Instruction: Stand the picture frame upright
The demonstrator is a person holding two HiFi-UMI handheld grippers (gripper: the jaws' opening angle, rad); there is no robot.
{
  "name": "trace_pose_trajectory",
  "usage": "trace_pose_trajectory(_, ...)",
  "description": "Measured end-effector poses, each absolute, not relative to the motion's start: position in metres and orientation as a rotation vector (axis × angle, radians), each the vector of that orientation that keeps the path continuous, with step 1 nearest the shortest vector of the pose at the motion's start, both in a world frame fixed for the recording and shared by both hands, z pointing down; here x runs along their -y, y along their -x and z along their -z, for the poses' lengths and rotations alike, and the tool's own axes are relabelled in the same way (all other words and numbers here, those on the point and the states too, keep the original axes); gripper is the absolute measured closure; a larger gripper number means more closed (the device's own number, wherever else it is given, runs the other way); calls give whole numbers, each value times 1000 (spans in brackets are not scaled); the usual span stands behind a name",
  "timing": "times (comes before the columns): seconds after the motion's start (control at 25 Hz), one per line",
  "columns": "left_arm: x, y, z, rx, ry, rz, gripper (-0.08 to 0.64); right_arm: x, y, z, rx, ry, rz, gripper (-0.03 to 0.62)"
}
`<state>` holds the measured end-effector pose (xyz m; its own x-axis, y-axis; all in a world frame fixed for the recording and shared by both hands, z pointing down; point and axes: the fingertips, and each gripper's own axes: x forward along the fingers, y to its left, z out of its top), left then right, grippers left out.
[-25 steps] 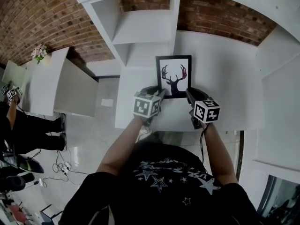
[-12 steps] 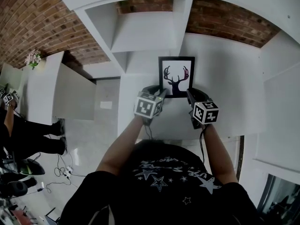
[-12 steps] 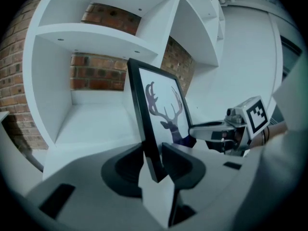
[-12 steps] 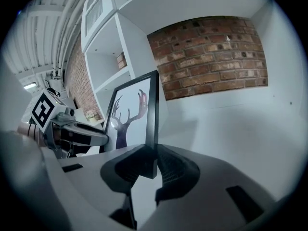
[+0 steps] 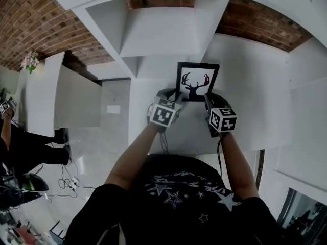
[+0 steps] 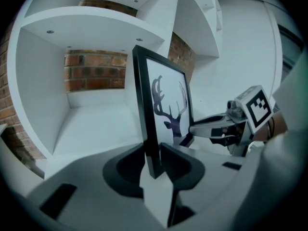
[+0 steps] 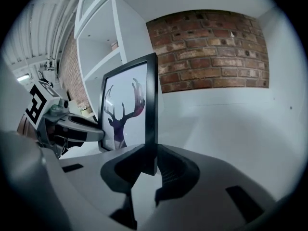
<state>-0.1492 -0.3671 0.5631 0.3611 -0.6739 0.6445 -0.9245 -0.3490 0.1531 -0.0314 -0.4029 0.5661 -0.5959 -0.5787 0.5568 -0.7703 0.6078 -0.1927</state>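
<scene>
The picture frame [image 5: 197, 81], black with a deer silhouette on white, stands nearly upright on the white shelf [image 5: 245, 116]. My left gripper [image 5: 173, 94] holds its lower left edge, and its jaws are closing on the frame's black edge [image 6: 144, 109]. In the left gripper view that edge sits between the two jaws of the left gripper [image 6: 154, 165]. My right gripper [image 5: 208, 99] is shut on the frame's lower right edge [image 7: 152, 109]; in its own view the right gripper [image 7: 150, 165] pinches the rim. Each gripper shows in the other's view: the right gripper [image 6: 226, 129] and the left gripper [image 7: 72, 129].
White shelf cubbies [image 5: 153, 32] rise behind and to the left of the frame, backed by a brick wall [image 7: 207, 52]. A white counter [image 5: 46, 96] with flowers [image 5: 29, 61] lies at the left. A person [image 5: 25, 147] stands on the floor there, with cables nearby.
The frame has tipped up more steeply and moved slightly farther back and to the right on the shelf. Both grippers went with it, staying on its lower edges.
</scene>
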Motion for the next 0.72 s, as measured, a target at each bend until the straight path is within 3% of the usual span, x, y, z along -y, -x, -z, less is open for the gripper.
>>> trace_pose_trajectory(0.72, 411, 174, -580, 1518, -2206, -781, 459, 444, 52, -578, 2304, -1157, -514, 509)
